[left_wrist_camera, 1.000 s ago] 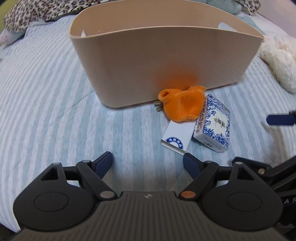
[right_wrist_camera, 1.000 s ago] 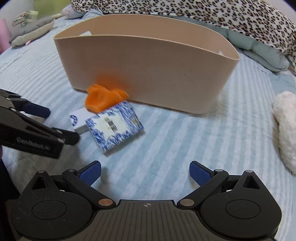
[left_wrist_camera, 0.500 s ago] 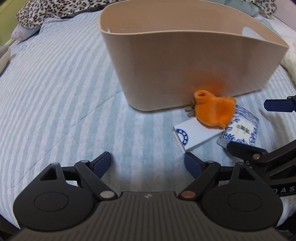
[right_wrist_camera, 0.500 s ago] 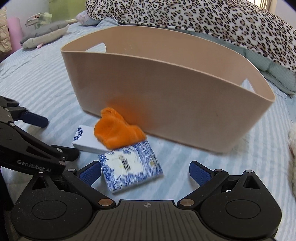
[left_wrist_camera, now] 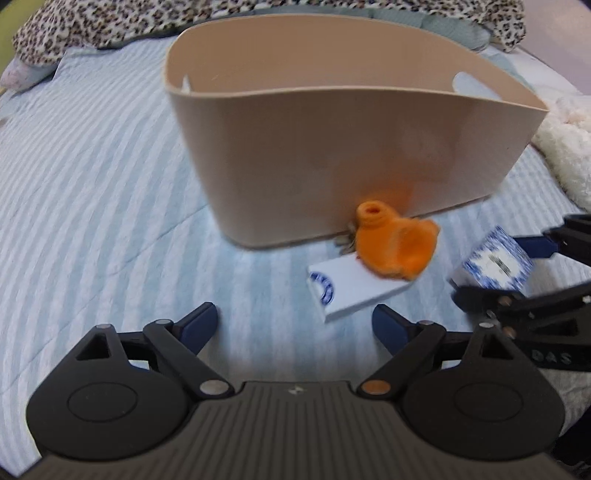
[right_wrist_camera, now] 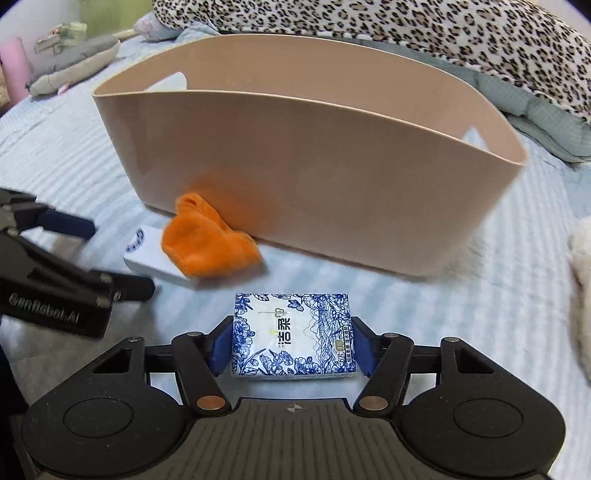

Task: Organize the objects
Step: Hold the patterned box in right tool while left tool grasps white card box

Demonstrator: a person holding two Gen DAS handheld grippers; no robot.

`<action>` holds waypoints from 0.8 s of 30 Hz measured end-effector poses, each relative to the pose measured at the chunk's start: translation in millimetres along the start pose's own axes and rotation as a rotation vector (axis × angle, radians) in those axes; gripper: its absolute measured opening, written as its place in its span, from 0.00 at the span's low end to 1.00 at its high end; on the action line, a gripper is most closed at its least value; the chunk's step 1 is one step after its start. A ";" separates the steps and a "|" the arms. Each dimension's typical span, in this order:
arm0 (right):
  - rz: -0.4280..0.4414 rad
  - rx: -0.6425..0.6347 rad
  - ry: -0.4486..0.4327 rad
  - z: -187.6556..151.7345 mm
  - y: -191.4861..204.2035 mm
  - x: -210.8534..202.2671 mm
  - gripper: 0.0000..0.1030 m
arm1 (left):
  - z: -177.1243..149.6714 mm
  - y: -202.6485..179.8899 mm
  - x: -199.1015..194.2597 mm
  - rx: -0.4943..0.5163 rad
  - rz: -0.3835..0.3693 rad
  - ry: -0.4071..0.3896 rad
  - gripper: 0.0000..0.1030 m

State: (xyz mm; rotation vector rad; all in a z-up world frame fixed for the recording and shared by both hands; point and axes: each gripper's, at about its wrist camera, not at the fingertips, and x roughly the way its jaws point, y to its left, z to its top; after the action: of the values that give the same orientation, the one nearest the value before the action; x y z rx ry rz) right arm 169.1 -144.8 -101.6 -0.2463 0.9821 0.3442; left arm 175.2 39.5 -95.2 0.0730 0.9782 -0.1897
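A tan plastic basket (left_wrist_camera: pixel 332 155) (right_wrist_camera: pixel 314 177) stands on the striped bed. In front of it lie an orange sock (left_wrist_camera: pixel 395 247) (right_wrist_camera: pixel 207 240), a white box with a blue round logo (left_wrist_camera: pixel 351 291) (right_wrist_camera: pixel 147 254) and small metal keys (left_wrist_camera: pixel 345 242). My right gripper (right_wrist_camera: pixel 291 347) is shut on a blue-and-white tissue pack (right_wrist_camera: pixel 291 336), which also shows in the left wrist view (left_wrist_camera: pixel 495 264), raised a little off the bed. My left gripper (left_wrist_camera: pixel 293 321) is open and empty, just short of the white box.
A leopard-print blanket (right_wrist_camera: pixel 406 22) lies behind the basket. A fluffy white plush (left_wrist_camera: pixel 565 147) sits to the basket's right. A grey cushion (right_wrist_camera: pixel 74 62) lies at the far left.
My right gripper has closed on the tissue pack and drawn it away from the sock. My left gripper has swung right, nearer the white box.
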 end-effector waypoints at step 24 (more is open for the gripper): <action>0.004 0.092 0.004 -25.6 -12.8 -19.3 0.59 | 2.2 -21.0 15.4 0.127 -0.179 -0.071 0.42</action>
State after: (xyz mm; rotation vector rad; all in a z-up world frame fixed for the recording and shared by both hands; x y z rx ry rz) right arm 144.7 -169.0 -98.4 -0.1613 0.9993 0.3014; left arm 181.4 16.7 -106.2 0.0950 0.9017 -0.4162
